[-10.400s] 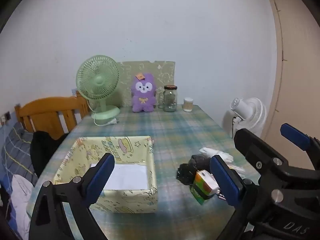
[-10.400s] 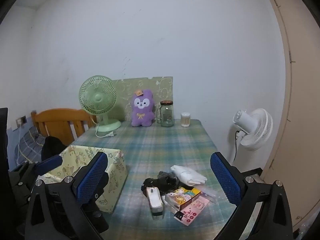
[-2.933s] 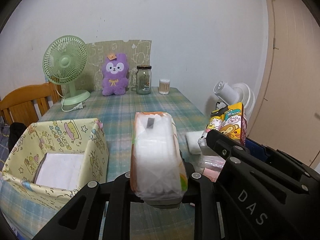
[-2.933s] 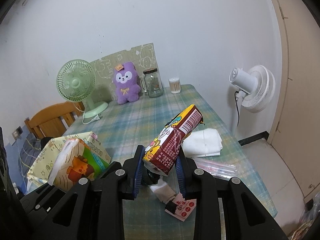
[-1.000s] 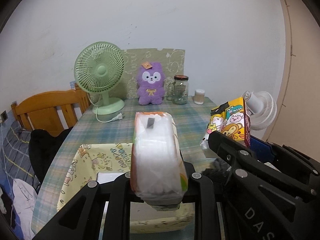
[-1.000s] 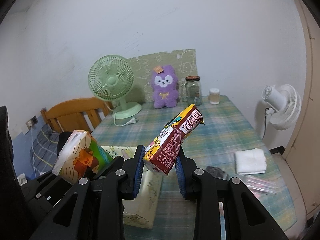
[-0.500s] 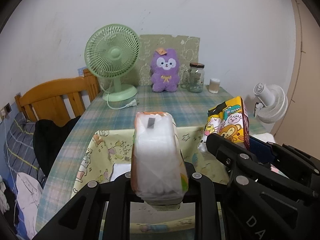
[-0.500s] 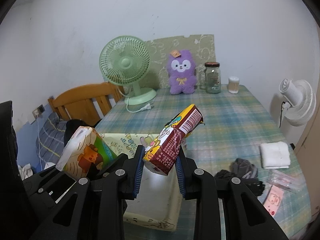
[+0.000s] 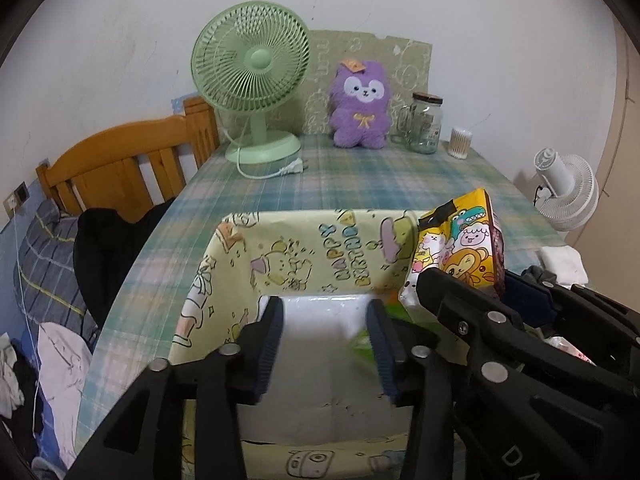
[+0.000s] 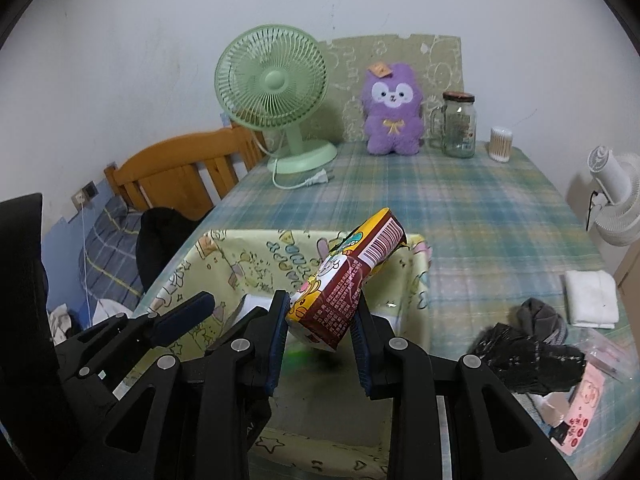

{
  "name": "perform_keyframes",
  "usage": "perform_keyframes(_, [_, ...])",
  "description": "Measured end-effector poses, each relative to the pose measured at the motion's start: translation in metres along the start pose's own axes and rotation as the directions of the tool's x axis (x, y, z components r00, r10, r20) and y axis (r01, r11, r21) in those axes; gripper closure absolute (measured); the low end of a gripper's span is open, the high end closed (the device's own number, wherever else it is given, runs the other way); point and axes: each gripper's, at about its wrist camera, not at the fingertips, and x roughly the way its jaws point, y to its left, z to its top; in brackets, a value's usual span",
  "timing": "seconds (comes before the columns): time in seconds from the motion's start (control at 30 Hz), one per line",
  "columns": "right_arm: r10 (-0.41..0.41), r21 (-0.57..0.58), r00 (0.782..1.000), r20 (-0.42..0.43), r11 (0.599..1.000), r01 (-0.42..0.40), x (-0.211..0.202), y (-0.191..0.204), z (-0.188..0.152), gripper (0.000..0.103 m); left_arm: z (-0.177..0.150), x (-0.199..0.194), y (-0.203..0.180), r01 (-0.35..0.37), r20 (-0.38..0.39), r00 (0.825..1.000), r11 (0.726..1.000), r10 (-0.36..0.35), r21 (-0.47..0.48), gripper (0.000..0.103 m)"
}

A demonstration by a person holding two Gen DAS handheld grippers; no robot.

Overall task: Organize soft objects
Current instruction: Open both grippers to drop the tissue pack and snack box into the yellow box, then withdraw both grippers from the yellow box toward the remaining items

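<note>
**Left load dropped into the box, right load waiting**

Half a second ago my left tongs [image 9: 326, 344] were clamped on a clear-wrapped tissue pack; now they stand spread with nothing between them, directly over the open yellow cartoon box [image 9: 296, 240]. A blurred green smear [image 9: 362, 344] just inside the right pad, also seen as a green blur [image 10: 298, 354] low in the right camera, looks to me like that pack falling or just landed, though it is too smeared to be sure. The white sheet [image 9: 320, 364] lining the box floor shows plainly between the pads.

My right tongs [image 10: 320, 336] are pinching the cartoon snack pack [image 10: 344, 286] near its lower end, with the pack tilted up and away, hanging over the near right part of the box.

I judge the first drop done and the snack pack next; it sits above the box opening, so a small lowering and release should do.

On the table's right side, well apart from the box, lie a folded white cloth [image 10: 590, 298], a dark bundle of fabric [image 10: 528, 348] and a pink packet [image 10: 576, 412], all yet to be gathered. The purple plush toy [image 10: 392, 110] sits at the far end beside the green fan [image 10: 276, 84] and a glass jar [image 10: 460, 124].
</note>
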Motion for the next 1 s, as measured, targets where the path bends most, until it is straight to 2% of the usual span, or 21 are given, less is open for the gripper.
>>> perform_keyframes(0.07, [0.008,0.001,1.000,-0.011,1.000,-0.008,0.004,0.002,-0.001,0.068,-0.002,0.002,0.002,-0.002,-0.004,1.000,1.000,0.002,-0.006,0.047])
perform_keyframes(0.17, [0.008,0.004,1.000,-0.020,1.000,-0.008,0.007,0.003,-0.001,0.065,-0.004,0.004,0.005,0.003,-0.012,1.000,1.000,-0.004,-0.015,0.042])
perform_keyframes(0.23, [-0.004,0.005,1.000,-0.028,1.000,0.004,0.008,0.003,-0.001,0.058,-0.004,0.005,0.006,0.001,-0.011,1.000,1.000,-0.001,-0.022,0.039])
perform_keyframes(0.3, [-0.010,0.013,0.999,-0.030,1.000,0.010,0.008,0.002,0.000,0.041,-0.004,0.005,0.008,0.013,-0.009,1.000,0.999,-0.013,-0.033,0.034])
perform_keyframes(0.4, [-0.015,0.029,1.000,-0.022,0.999,0.016,0.005,0.000,0.000,0.030,-0.004,0.004,0.008,0.023,-0.003,1.000,0.999,-0.023,-0.040,0.031])
perform_keyframes(0.67, [-0.039,0.026,0.999,0.000,0.999,0.039,-0.006,-0.003,0.000,0.023,-0.003,-0.005,0.002,0.027,0.015,1.000,0.999,-0.027,-0.037,0.025])
perform_keyframes(1.0, [-0.063,0.030,0.997,0.050,0.998,0.062,-0.031,-0.013,-0.001,0.022,-0.001,-0.020,-0.014,0.039,0.050,0.998,0.999,-0.037,-0.027,0.021])
